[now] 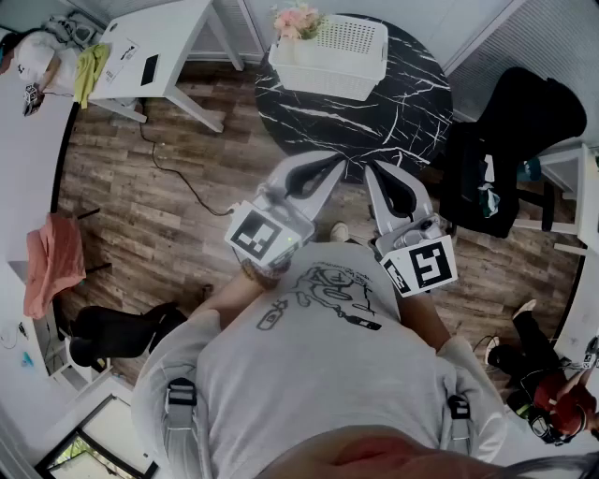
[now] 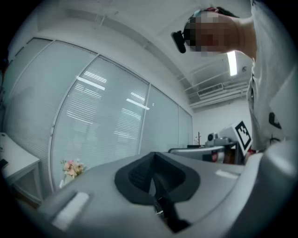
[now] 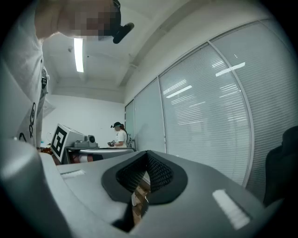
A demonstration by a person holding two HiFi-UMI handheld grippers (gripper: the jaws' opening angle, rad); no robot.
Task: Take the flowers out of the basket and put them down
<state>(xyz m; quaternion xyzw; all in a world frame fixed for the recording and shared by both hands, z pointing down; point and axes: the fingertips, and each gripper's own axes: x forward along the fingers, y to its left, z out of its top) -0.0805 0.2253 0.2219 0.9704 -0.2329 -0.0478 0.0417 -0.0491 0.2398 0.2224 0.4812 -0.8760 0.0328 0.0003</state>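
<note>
Pink flowers (image 1: 298,21) stand in the far left corner of a white perforated basket (image 1: 329,79) on a round black marble table (image 1: 379,122). Both grippers are held close to the person's chest, well short of the basket, pointing toward the table. The left gripper (image 1: 329,165) is shut and holds nothing; the right gripper (image 1: 378,170) is shut and holds nothing too. In the left gripper view the closed jaws (image 2: 153,157) point at window blinds, with the flowers (image 2: 72,168) small at lower left. The right gripper view shows its closed jaws (image 3: 147,156) aimed upward at blinds.
A white desk (image 1: 154,37) with loose items stands at upper left, and a cable (image 1: 173,173) trails over the wooden floor. A black chair with clothing (image 1: 510,140) sits right of the table. A pink cloth (image 1: 51,262) hangs at the left. Another person (image 3: 120,135) stands in the distance.
</note>
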